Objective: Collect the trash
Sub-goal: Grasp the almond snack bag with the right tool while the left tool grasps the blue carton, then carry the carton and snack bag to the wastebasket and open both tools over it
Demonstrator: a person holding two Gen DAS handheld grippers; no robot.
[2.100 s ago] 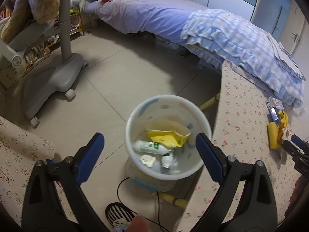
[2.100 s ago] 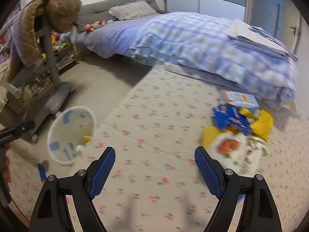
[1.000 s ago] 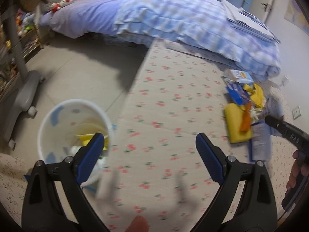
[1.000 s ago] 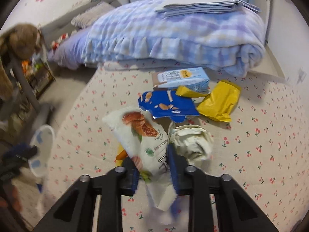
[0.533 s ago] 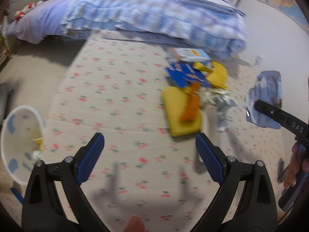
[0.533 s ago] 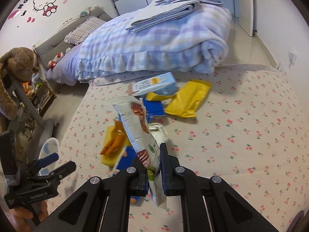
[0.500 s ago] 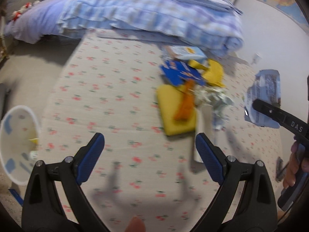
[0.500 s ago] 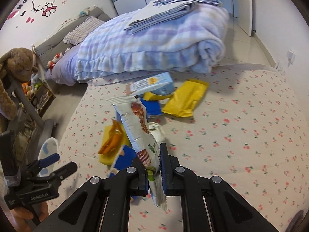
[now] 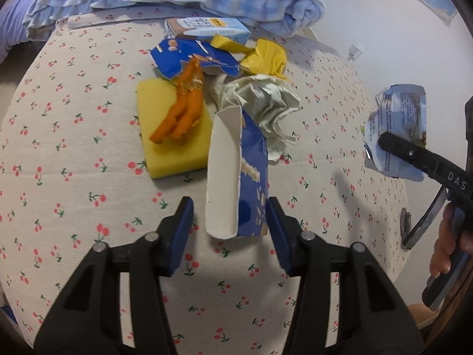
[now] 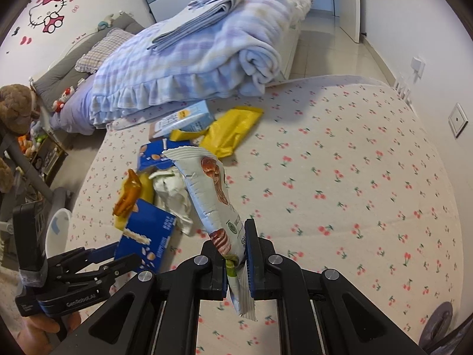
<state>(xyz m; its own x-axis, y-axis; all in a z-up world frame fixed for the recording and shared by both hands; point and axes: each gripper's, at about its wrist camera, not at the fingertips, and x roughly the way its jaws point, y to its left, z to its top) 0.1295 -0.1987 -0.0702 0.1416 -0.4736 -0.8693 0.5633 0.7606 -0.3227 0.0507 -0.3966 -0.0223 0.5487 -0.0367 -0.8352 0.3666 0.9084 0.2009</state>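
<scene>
Right claw (image 10: 236,261) is clamped on a snack bag (image 10: 211,195), held up over the table (image 10: 354,177), long axis running up and away from the claw; its lower end is hidden between the fingers. Only the right view shows the bin (image 10: 56,230), cut off past the table's left edge. Left claw (image 9: 230,222) is spread wide around a blue box (image 9: 246,174) lying lengthwise toward the trash pile, not gripping it. Box print is too blurry to read.
</scene>
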